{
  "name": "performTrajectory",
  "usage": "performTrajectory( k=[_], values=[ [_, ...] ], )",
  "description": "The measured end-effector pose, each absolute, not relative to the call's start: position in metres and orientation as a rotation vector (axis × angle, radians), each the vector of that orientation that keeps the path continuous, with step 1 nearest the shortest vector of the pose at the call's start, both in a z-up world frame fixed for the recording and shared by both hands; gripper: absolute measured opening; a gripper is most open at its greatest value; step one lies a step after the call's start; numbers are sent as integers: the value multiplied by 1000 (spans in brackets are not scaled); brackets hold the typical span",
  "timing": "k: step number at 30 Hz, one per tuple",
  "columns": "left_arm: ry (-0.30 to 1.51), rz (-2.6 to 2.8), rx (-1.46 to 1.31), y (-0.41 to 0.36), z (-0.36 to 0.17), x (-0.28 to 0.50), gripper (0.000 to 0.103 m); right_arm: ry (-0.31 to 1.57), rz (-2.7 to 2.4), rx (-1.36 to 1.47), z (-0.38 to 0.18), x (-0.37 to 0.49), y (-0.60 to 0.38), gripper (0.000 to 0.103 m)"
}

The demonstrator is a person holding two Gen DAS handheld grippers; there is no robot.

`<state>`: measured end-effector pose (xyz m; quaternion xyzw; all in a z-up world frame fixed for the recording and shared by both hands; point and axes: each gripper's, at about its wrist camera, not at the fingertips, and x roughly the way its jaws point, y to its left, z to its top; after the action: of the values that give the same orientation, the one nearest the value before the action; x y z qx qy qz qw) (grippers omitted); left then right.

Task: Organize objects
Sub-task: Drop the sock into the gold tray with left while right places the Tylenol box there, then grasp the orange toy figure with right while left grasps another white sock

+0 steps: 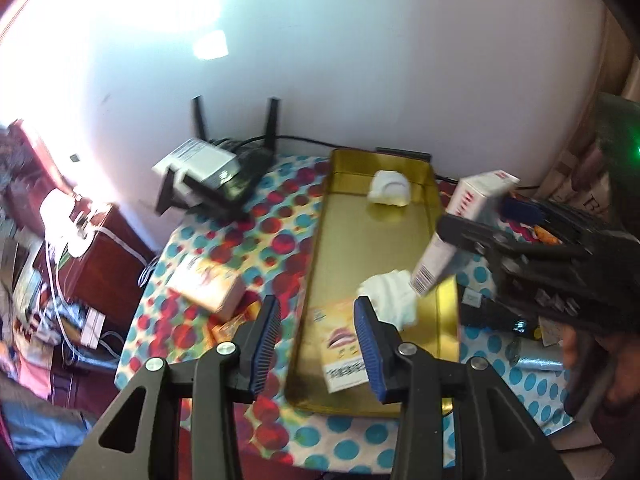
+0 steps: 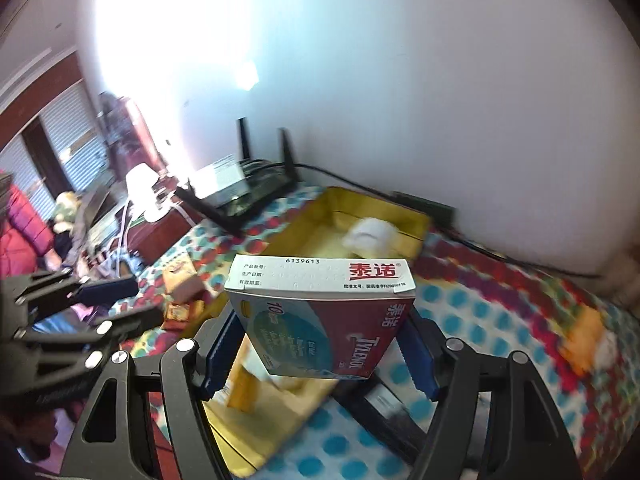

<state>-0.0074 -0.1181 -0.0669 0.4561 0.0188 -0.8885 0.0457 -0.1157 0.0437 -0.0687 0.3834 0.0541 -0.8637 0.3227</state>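
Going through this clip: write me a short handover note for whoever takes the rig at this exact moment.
Left gripper: open, nothing between its pads, above the near end of the gold tray.
Right gripper: shut on the Tylenol box, carried over the tray.
In the tray: yellow box, two white wads.
On the dotted cloth, left of the tray: peach box, orange packets.
Left: set the Tylenol box down, then collect the loose items.

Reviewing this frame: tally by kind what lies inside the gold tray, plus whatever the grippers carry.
In the gold tray:
White wads: 2
Yellow box: 1
In the right gripper:
Medicine box: 1
Left gripper: 0
Total: 4
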Motion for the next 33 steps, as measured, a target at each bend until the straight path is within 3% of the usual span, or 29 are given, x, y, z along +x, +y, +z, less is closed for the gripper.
performTrajectory(
  k=[11,12,14,16,28,33],
  values=[
    [119,-2649,1400,-146,-73,7,40,215,-2209,1080,-96,-137,-9,70],
    [114,-2654,1400,-144,-73,6,40,225,-2208,1084,-97,-137,-10,71],
    [99,-2664,1401,-140,-72,2,40,258,-2231,1096,-99,-140,-13,87],
    [90,-2681,1408,-134,-71,-3,40,263,-2267,1072,-96,-138,-8,90],
    [50,-2760,1469,-81,-75,-31,40,181,-2624,1164,-94,-164,159,89],
    [3,-2758,1473,-59,-74,-34,41,30,-2748,1272,-97,-200,236,88]
  ],
)
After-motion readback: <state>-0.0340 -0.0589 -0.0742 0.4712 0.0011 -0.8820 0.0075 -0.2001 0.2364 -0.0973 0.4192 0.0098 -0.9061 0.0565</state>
